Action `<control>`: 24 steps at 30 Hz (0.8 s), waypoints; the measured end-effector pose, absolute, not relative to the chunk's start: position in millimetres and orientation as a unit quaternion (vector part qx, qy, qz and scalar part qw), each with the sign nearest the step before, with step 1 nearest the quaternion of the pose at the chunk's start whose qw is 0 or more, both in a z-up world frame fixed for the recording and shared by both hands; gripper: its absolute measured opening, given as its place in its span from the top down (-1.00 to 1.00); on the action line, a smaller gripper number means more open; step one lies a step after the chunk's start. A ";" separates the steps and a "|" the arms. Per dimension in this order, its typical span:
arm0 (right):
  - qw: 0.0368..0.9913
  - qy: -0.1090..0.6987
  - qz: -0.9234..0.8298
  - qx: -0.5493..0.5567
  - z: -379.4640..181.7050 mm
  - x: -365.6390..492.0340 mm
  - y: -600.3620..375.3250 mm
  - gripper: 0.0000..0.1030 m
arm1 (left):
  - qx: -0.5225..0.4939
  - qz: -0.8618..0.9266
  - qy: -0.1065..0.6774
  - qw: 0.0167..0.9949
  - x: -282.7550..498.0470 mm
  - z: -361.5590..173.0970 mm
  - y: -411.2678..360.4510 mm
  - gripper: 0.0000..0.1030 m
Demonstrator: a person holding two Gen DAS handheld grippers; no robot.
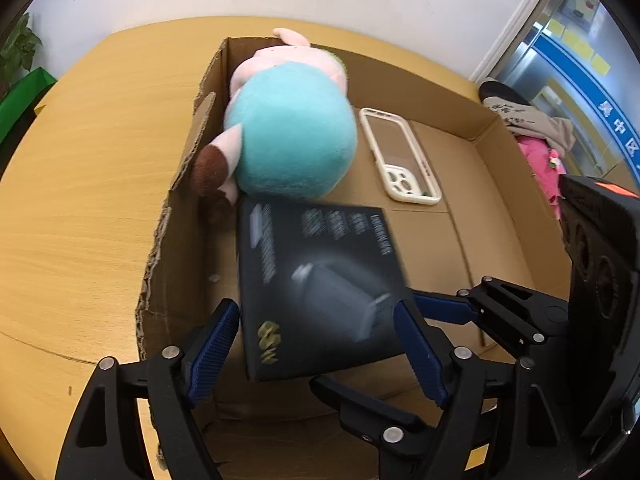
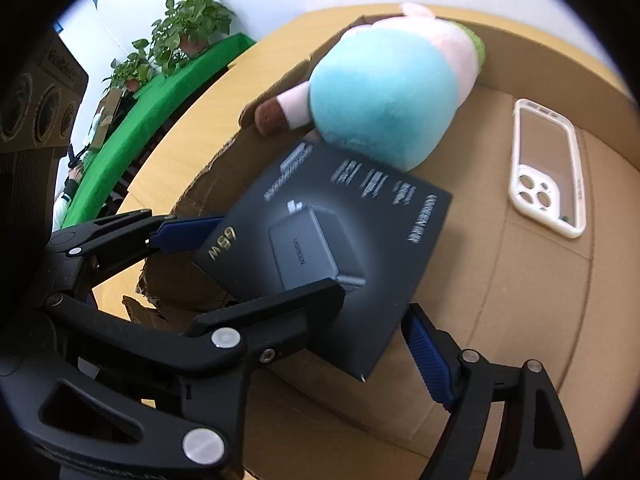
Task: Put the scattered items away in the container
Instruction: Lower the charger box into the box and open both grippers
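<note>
Left tool grips the charger box by its side edges; right tool looks spread. Rigid, light, slick cardboard.

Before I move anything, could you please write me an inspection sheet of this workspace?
Surface: light wooden table.
Job's things: open brown cardboard box holds a teal and pink plush toy, a cream phone case and a blurred black charger carton marked 65W.
Clutter: pink and beige fabric beside the box.
Grippers: left gripper jaws flank the carton; right gripper jaws straddle its corner; grip unclear for both.
Cables: nothing seen.
Surroundings: white wall, potted plants.
</note>
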State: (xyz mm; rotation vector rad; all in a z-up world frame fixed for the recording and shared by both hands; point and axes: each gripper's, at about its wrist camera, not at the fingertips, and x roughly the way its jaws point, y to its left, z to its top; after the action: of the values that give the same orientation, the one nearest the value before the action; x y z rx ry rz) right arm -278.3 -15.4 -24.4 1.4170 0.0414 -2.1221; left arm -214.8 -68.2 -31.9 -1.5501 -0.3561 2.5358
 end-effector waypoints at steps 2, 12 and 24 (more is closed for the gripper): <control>0.288 0.021 -0.807 0.515 -14.7 -271.3 -9.3 -0.59 | -0.512 0.848 -0.120 0.068 -211.1 -28.1 -70.3 -0.65; 0.152 0.107 -0.917 0.353 40.5 -172.4 46.2 -0.66 | -0.349 0.936 -0.045 0.009 -122.8 36.4 -39.4 -1.00; 0.119 0.057 -0.934 0.333 41.5 -86.7 106.8 -0.66 | -0.293 0.955 -0.016 0.032 -51.4 40.9 41.9 -1.00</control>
State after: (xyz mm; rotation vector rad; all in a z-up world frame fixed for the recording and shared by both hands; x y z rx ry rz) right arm -86.7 106.8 41.5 0.9736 0.1657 -2.7306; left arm -51.4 41.9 40.9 -0.9025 -0.0503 2.9429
